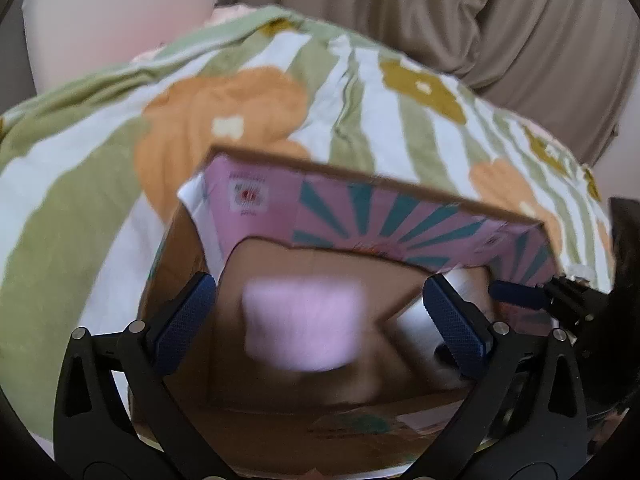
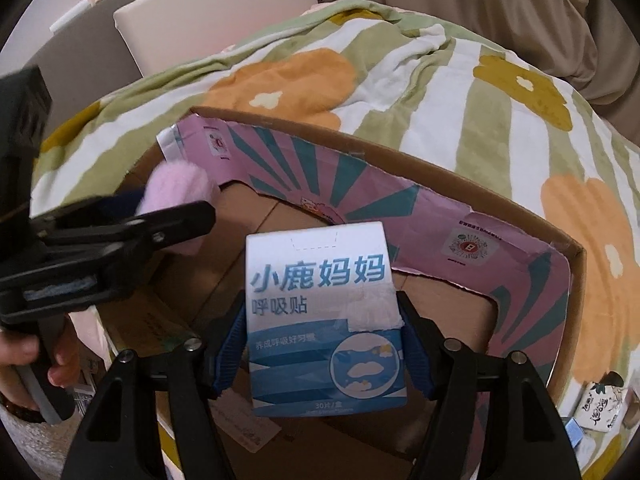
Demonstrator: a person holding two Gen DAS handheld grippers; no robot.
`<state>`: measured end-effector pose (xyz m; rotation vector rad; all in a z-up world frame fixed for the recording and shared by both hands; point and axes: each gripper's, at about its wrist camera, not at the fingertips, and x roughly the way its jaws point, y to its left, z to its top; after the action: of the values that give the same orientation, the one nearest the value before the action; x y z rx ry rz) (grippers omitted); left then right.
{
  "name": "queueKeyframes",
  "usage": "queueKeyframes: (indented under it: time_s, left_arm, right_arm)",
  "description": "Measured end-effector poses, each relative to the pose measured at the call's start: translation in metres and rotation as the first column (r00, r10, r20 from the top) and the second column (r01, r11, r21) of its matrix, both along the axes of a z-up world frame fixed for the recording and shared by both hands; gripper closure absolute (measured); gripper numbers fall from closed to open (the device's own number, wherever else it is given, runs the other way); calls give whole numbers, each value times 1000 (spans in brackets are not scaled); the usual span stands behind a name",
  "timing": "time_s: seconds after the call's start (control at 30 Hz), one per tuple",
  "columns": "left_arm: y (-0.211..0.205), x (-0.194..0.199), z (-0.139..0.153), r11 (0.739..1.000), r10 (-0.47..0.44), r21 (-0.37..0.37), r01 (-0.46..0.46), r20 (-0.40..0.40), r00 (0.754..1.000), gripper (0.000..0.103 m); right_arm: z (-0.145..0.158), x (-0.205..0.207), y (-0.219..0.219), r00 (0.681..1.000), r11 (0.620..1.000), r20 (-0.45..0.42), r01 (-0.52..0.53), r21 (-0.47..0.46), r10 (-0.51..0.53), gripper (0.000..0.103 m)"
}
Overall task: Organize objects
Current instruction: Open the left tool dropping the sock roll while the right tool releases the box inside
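An open cardboard box (image 1: pixel 372 184) with a pink and teal lining stands on the bed; it also shows in the right wrist view (image 2: pixel 440 168). My left gripper (image 1: pixel 320 300) is open above the box. A blurred pink fluffy object (image 1: pixel 304 328) is between and below its fingers, apart from the pads. In the right wrist view the pink object (image 2: pixel 176 188) sits by the left gripper's fingers. My right gripper (image 2: pixel 324 340) is shut on a white and blue carton (image 2: pixel 320 312) with Chinese print, held over the box.
A green, white and orange flowered blanket (image 1: pixel 200 112) covers the bed. A white headboard (image 1: pixel 112 20) and a beige curtain (image 1: pixel 480 12) are behind. A small printed packet (image 2: pixel 600 404) lies on the blanket at right.
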<state>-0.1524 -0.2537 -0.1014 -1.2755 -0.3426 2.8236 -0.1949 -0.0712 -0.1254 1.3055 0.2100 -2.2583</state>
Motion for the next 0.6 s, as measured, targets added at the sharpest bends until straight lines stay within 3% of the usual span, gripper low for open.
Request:
queueKeyframes:
  time_s: [0.1, 0.6]
  left_arm:
    - [2, -3, 3, 1000, 1, -18, -1, 17, 1000, 0]
    - [-6, 14, 14, 999, 35, 16, -35, 8, 999, 0]
  right_arm:
    - [3, 5, 2, 1000, 1000, -4, -6, -5, 6, 1]
    - [17, 25, -3, 997, 999, -55, -47, 4, 47, 1]
